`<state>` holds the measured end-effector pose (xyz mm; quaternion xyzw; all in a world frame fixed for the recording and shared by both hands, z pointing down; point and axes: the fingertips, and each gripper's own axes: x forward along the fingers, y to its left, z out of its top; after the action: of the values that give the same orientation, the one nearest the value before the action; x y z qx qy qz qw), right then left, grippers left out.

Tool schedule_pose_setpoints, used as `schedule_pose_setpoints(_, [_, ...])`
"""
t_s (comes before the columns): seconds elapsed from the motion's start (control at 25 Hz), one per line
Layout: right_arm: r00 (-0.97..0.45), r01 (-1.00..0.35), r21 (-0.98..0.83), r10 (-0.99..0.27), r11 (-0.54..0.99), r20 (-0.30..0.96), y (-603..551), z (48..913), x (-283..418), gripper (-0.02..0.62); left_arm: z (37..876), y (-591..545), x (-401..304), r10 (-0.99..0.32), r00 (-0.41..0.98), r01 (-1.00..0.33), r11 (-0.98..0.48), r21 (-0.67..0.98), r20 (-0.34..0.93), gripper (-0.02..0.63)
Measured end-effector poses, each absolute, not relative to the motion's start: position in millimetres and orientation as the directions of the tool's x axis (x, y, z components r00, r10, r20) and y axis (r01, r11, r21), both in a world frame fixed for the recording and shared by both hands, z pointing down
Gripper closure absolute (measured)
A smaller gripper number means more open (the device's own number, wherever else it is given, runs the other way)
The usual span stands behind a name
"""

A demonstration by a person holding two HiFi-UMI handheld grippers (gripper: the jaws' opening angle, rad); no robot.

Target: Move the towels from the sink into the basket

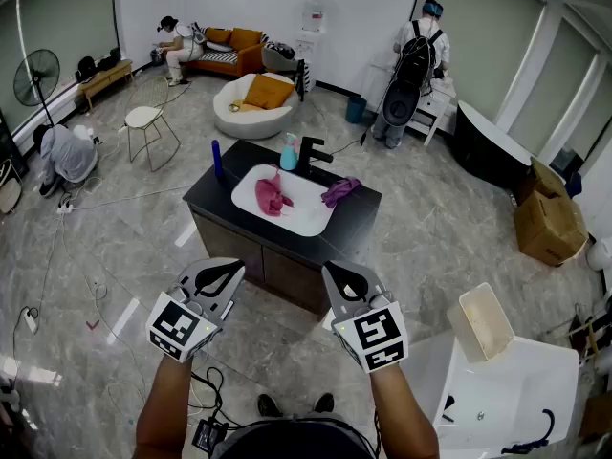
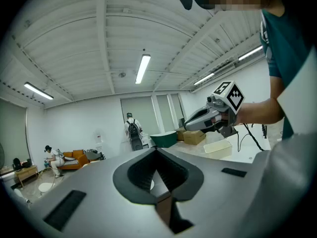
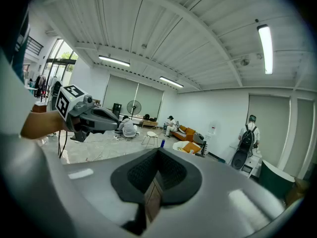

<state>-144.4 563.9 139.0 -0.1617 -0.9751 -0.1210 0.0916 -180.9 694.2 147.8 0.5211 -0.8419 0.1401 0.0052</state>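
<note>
Left gripper (image 1: 233, 270) and right gripper (image 1: 333, 272) are held side by side, well short of the dark vanity (image 1: 215, 204), each pressed together on nothing. A pink towel (image 1: 273, 197) is seen in the white sink (image 1: 311, 220), a purple towel (image 1: 339, 191) draped over its far rim. The basket (image 1: 485, 323) is set well apart, at the right.

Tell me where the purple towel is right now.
In the head view, the purple towel lies on the right rim of the sink, right of the black faucet.
</note>
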Motion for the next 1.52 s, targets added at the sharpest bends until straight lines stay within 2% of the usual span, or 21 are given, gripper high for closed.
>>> schedule_pose_setpoints(0.68, [-0.929,0.346,0.201,0.303,0.917,0.215,555.0,154.1,-190.1,0.584,160.4,687.3,-222.3,-0.878,-0.45,-0.884,0.412,-0.22,0.164,0.6])
schedule_pose_setpoints(1.52, [-0.84,0.521,0.117,0.482,0.846,0.25,474.7,188.4,-370.2,0.584,175.2,614.7,-370.6,-0.763,-0.597,-0.802,0.556,-0.218,0.249,0.6])
